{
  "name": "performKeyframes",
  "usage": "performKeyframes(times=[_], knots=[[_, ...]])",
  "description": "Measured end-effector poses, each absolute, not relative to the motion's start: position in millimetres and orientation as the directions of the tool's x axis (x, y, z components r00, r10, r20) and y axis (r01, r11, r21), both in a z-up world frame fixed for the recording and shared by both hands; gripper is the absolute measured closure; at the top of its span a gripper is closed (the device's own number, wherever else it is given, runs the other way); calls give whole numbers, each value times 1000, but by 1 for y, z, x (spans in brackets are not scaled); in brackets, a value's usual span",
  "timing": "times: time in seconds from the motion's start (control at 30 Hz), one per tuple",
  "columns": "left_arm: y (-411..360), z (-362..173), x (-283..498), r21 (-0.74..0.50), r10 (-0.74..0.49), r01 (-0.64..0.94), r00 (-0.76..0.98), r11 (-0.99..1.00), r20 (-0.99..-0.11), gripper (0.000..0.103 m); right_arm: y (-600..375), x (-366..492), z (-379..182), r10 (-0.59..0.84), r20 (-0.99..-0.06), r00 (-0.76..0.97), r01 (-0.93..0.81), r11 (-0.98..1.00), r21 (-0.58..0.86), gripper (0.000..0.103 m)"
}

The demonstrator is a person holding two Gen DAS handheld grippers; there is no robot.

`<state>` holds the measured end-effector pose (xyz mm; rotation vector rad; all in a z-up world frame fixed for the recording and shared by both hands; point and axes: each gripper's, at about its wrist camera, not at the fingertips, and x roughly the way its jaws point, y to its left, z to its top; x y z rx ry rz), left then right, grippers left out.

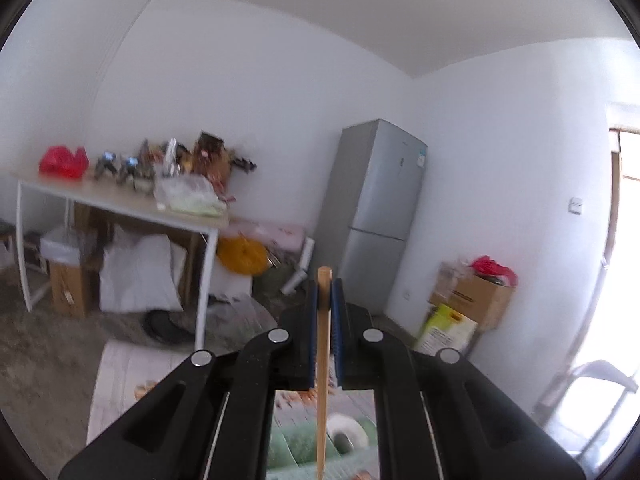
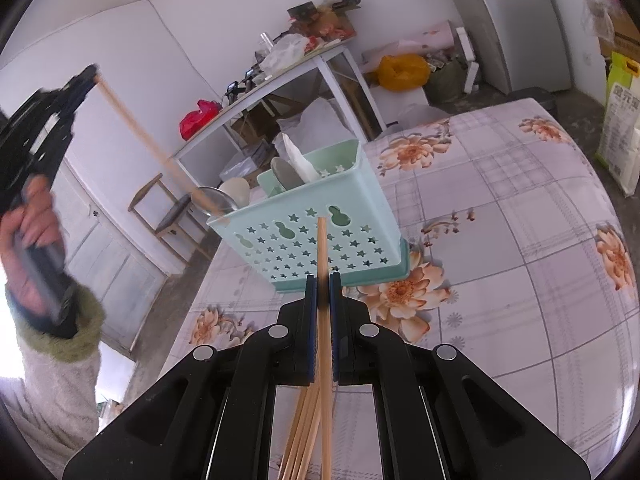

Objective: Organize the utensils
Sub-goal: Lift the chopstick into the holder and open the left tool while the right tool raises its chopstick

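My left gripper [image 1: 325, 292] is shut on one wooden chopstick [image 1: 323, 376] that hangs down from its pads. In the right wrist view that left gripper [image 2: 93, 72] is raised at the upper left, and its chopstick [image 2: 156, 152] slants down to the rim of the mint-green utensil basket [image 2: 320, 240]. The basket stands on the floral tablecloth [image 2: 500, 240] and holds spoons and a white utensil. My right gripper [image 2: 324, 284] is shut on a chopstick [image 2: 323, 320], just short of the basket's front wall. Several more loose chopsticks [image 2: 300, 440] lie fanned below its jaws.
A white desk [image 1: 120, 204] piled with clutter stands by the far wall, with boxes and bags beneath. A grey fridge [image 1: 376, 208] is in the corner, cardboard boxes [image 1: 472, 300] beside it. A hand in a fuzzy sleeve [image 2: 48, 344] holds the left gripper. A wooden chair [image 2: 168, 208] stands beyond the table.
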<state>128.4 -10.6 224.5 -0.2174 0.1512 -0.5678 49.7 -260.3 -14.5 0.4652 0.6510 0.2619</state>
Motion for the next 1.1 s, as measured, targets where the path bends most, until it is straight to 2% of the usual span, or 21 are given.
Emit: performKeyframes(times=[0.13,0.27,0.6,0.83,0.9,0.97,1.1], knots=[[-25,223,146,-210,-503,483,863,850,-52,97,-262,49,-13,379,-510,772,-96,863,496,99],[-33,210,163,-229,-481,458,875,859,-54,97,-263,48,-12,384,-498,778,-101,858,504,99],[-49,146,184,-204,-451,413,869,888,-204,97,-261,47,-13,401,-485,777,-117,850,514,99],[-42,131,173,-210,-467,424,849,881,-248,96,-259,43,-3,401,-467,788,-135,853,504,99],[-36,129,168,-225,-474,424,842,877,-257,92,-258,42,1,399,-461,793,-141,856,498,99],[-29,130,160,-243,-477,422,842,873,-252,80,-258,39,6,394,-456,798,-144,860,490,99],[-14,128,140,-266,-473,411,848,872,-239,72,-258,33,19,385,-433,815,-155,865,477,99]])
